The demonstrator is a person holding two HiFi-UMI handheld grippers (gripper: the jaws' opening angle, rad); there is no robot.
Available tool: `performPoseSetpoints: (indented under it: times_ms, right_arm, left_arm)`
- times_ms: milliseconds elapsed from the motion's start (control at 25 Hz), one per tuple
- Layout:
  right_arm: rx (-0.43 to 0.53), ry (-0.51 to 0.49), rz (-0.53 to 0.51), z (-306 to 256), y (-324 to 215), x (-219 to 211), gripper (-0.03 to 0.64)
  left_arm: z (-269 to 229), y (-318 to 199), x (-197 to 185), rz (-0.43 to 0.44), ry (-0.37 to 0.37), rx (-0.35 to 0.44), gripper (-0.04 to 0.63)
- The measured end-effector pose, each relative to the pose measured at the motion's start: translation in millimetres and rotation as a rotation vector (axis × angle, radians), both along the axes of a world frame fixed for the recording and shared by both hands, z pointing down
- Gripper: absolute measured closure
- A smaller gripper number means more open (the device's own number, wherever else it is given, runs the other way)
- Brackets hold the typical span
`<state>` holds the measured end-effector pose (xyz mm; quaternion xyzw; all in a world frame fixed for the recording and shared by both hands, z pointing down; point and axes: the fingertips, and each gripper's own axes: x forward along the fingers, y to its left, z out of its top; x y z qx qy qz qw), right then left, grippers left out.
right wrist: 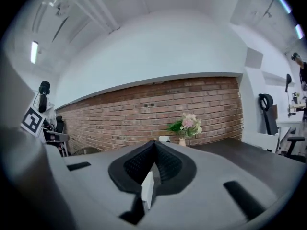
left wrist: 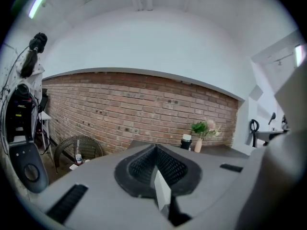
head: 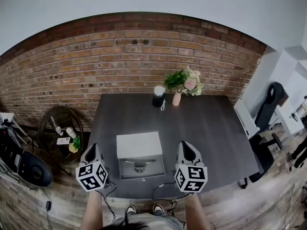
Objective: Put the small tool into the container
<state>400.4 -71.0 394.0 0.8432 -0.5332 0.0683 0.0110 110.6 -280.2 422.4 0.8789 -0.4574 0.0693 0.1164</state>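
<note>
In the head view a white box-like container [head: 140,146] lies open on the dark table [head: 206,128], near the front edge. A small metallic tool [head: 139,166] rests inside its lower half. My left gripper [head: 92,148] hovers just left of the container and my right gripper [head: 185,145] just right of it, both pointing away from me and roughly level. In the left gripper view the left gripper [left wrist: 154,150] has its black pads pressed together with nothing between them. The right gripper [right wrist: 154,145] in the right gripper view is shut the same way, holding nothing.
A vase of flowers [head: 184,84] and a black-and-white cylinder [head: 159,96] stand at the table's far edge by the brick wall [head: 120,56]. A round wicker stand [head: 60,130] with small items is left of the table; a black chair [head: 268,110] and white furniture are to the right.
</note>
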Motion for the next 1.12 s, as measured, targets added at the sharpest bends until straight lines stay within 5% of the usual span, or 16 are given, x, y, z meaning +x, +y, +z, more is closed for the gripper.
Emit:
performPoseSetpoints:
  times_ms: [280,560,1120]
  right_arm:
    - [-0.004,-0.013,0.105,5,25,13,0.614]
    - [-0.067,0.058,0.108,1,27,12,0.615]
    - [-0.085,0.04,0.135,8,29,24,0.615]
  left_arm:
    - [2,1,9,0.008,0.017,-0.013,0.594]
    - [1,2,13,-0.001,0.026,-0.003,0.594]
    - [6,0,10,-0.021,0.025,-0.009,0.594]
